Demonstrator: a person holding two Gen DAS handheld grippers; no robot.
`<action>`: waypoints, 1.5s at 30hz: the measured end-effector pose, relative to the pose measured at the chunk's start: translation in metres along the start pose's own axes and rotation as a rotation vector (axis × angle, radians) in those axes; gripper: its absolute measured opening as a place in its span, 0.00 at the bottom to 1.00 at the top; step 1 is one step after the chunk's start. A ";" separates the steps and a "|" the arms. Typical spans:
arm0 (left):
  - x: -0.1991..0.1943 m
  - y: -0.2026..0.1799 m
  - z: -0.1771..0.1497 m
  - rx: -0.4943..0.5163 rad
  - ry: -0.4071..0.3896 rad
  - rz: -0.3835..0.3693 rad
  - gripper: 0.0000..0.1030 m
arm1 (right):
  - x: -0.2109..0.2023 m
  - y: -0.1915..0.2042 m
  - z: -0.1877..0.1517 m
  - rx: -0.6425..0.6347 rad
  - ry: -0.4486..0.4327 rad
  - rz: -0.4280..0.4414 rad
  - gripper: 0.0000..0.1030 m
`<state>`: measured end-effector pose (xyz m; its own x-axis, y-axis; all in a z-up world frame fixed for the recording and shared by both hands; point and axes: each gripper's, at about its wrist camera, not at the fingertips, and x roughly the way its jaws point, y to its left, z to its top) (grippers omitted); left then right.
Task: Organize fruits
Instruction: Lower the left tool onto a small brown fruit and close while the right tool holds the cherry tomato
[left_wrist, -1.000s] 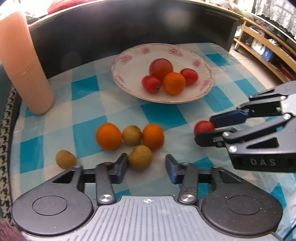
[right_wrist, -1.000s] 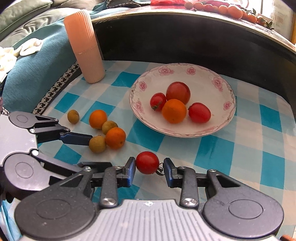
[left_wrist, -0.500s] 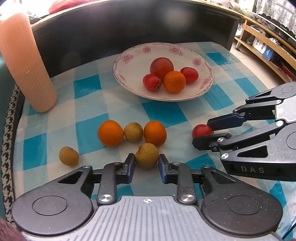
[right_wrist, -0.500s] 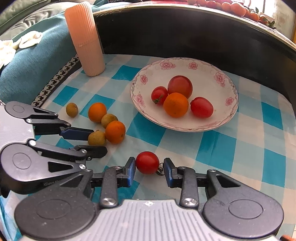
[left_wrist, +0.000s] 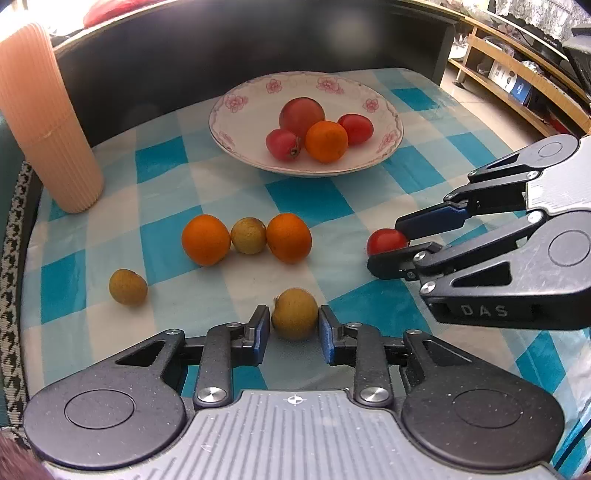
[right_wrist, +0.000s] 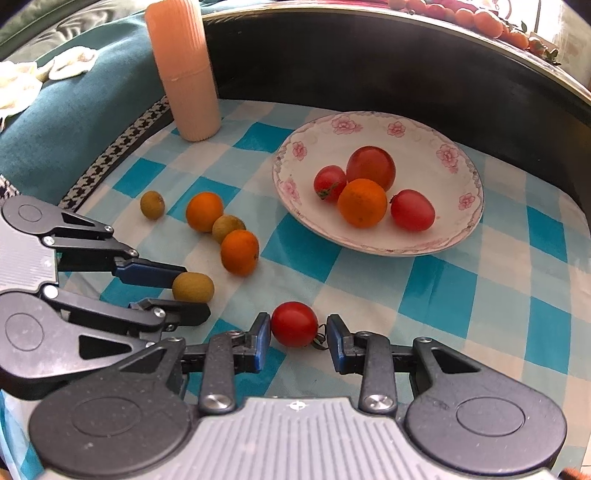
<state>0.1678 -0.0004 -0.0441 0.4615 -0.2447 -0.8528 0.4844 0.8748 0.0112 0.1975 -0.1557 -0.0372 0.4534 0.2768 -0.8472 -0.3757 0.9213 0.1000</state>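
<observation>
My left gripper (left_wrist: 293, 328) is shut on a yellow-brown longan (left_wrist: 294, 313), also seen in the right wrist view (right_wrist: 193, 286), held just above the checked cloth. My right gripper (right_wrist: 298, 338) is shut on a red cherry tomato (right_wrist: 294, 323), also seen in the left wrist view (left_wrist: 386, 240). A white flowered plate (left_wrist: 258, 122) at the back holds tomatoes and an orange (left_wrist: 326, 141). Two oranges (left_wrist: 205, 239) (left_wrist: 289, 237) and two more longans (left_wrist: 248, 235) (left_wrist: 127, 287) lie on the cloth.
A tall ribbed peach cup (left_wrist: 44, 118) stands at the back left. A dark curved wall (left_wrist: 221, 55) rises behind the plate. A teal cushion (right_wrist: 74, 110) borders the cloth on the left. Wooden shelves (left_wrist: 517, 74) stand at the far right.
My left gripper closed on the longan and carried it back from the other fruit. My right gripper kept its hold on the cherry tomato.
</observation>
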 end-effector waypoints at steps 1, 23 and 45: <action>0.000 0.000 0.000 -0.001 -0.002 -0.001 0.36 | 0.000 0.001 0.000 -0.005 0.001 -0.003 0.47; 0.001 -0.010 -0.002 0.040 -0.009 0.014 0.61 | 0.002 0.005 0.000 -0.029 -0.005 -0.007 0.53; 0.002 -0.005 0.002 0.002 -0.003 -0.003 0.41 | 0.006 0.001 0.001 -0.018 0.011 -0.027 0.47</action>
<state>0.1677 -0.0059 -0.0453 0.4621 -0.2486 -0.8512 0.4873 0.8732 0.0095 0.2001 -0.1527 -0.0415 0.4550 0.2485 -0.8551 -0.3782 0.9233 0.0671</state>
